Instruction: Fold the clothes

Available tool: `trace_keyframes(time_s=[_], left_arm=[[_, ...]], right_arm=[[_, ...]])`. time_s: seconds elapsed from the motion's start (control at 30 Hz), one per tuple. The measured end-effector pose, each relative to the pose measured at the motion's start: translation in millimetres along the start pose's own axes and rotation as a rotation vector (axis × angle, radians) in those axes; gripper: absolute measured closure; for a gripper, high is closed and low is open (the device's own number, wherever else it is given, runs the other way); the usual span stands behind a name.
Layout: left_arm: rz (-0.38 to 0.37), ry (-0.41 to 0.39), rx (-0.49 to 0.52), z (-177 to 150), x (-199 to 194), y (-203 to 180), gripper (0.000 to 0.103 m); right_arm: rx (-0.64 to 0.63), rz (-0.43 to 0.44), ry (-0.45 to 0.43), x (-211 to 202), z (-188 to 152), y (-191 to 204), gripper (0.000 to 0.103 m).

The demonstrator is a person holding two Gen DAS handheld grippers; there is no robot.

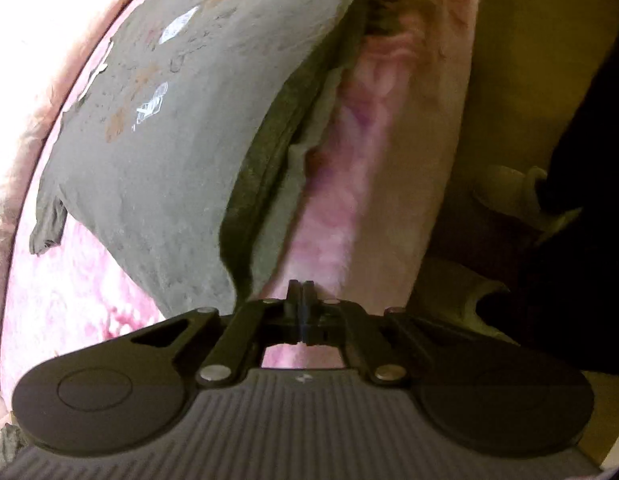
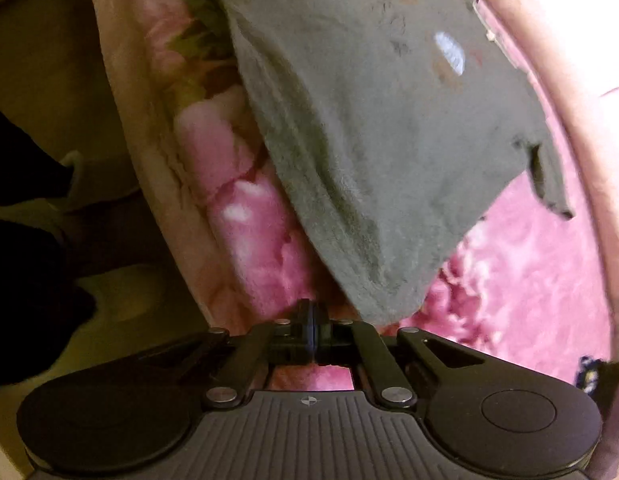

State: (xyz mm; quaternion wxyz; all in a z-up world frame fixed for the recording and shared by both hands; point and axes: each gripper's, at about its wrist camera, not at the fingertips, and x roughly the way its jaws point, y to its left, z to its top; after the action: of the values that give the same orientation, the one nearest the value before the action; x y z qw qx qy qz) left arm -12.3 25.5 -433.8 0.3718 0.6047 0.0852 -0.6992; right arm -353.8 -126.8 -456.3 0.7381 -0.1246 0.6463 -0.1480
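A grey T-shirt point(image 1: 157, 128) with a printed front lies spread on a pink flowered bedspread point(image 1: 69, 304). Its near edge is folded over in a dark ridge. My left gripper point(image 1: 300, 285) is shut, its tips just right of the shirt's near corner; no cloth shows between them. In the right wrist view the same shirt point(image 2: 389, 128) lies ahead and to the right, one sleeve hanging at its right side. My right gripper point(image 2: 309, 305) is shut, its tips just left of the shirt's near corner, with nothing seen in them.
The bedspread's side point(image 1: 409, 160) drops off toward a yellowish floor point(image 1: 549, 60). A person's dark legs and light slippers point(image 1: 521, 196) stand beside the bed, also in the right wrist view point(image 2: 41, 216). A pink padded rim point(image 2: 581, 160) bounds the far side.
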Motion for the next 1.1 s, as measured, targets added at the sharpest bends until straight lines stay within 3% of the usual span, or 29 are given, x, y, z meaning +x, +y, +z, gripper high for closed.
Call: trace_keyframes(time_s=[0.07, 0.13, 0.27, 0.33, 0.43, 0.53, 0.67, 0.77, 0.8, 0.83, 0.87, 0.9, 1.07, 1.1], left_arm=[[-0.065, -0.019, -0.139, 2.2, -12.0, 21.9, 0.103], [-0.115, -0.099, -0.333, 7.9, -26.7, 53.8, 0.103], [-0.115, -0.279, -0.682, 26.9, -31.8, 108.4, 0.094], [-0.106, -0.292, -0.776, 40.3, -13.6, 119.4, 0.088], [-0.150, -0.239, -0.821, 58.6, 23.5, 109.7, 0.088], [-0.214, -0.168, -0.707, 61.0, 34.4, 66.7, 0.088], [-0.237, -0.085, -0.693, 31.3, 9.7, 31.1, 0.087], [-0.247, -0.028, -0.762, 10.8, -11.8, 38.4, 0.088], [-0.235, -0.047, -0.791, 3.4, -21.8, 46.5, 0.088], [-0.223, -0.066, -0.832, -2.6, -29.7, 57.3, 0.087], [-0.206, -0.083, -0.894, -10.2, -33.2, 70.3, 0.087], [-0.187, -0.097, -0.965, -19.2, -34.8, 83.5, 0.087], [-0.117, -0.111, -1.355, -78.8, -25.1, 134.5, 0.078], [-0.118, -0.111, -1.427, -90.9, -20.9, 138.7, 0.078]], right_arm=[[0.146, 0.052, 0.012, -9.6, -1.3, -19.8, 0.101], [0.334, 0.099, -0.009, -20.7, -1.0, -45.1, 0.101], [0.753, 0.215, -0.195, -31.2, 15.5, -97.5, 0.101], [0.903, 0.276, -0.257, -18.8, 29.3, -108.7, 0.101], [0.912, 0.270, -0.236, 7.8, 56.7, -95.4, 0.101], [0.904, 0.261, -0.214, 22.6, 71.9, -71.8, 0.101], [0.857, 0.283, -0.126, 5.2, 47.2, -39.6, 0.101], [1.005, 0.376, -0.039, -2.6, 13.8, -44.6, 0.100], [1.089, 0.405, -0.028, -6.7, -1.5, -52.2, 0.088], [1.164, 0.423, -0.039, -11.4, -14.3, -59.5, 0.069], [1.242, 0.426, -0.080, -16.5, -26.6, -69.8, 0.025], [1.319, 0.429, -0.120, -21.5, -38.9, -80.0, 0.018], [1.491, 0.419, -0.207, -10.3, -78.0, -120.3, 0.019], [1.518, 0.426, -0.217, -3.5, -86.2, -122.2, 0.025]])
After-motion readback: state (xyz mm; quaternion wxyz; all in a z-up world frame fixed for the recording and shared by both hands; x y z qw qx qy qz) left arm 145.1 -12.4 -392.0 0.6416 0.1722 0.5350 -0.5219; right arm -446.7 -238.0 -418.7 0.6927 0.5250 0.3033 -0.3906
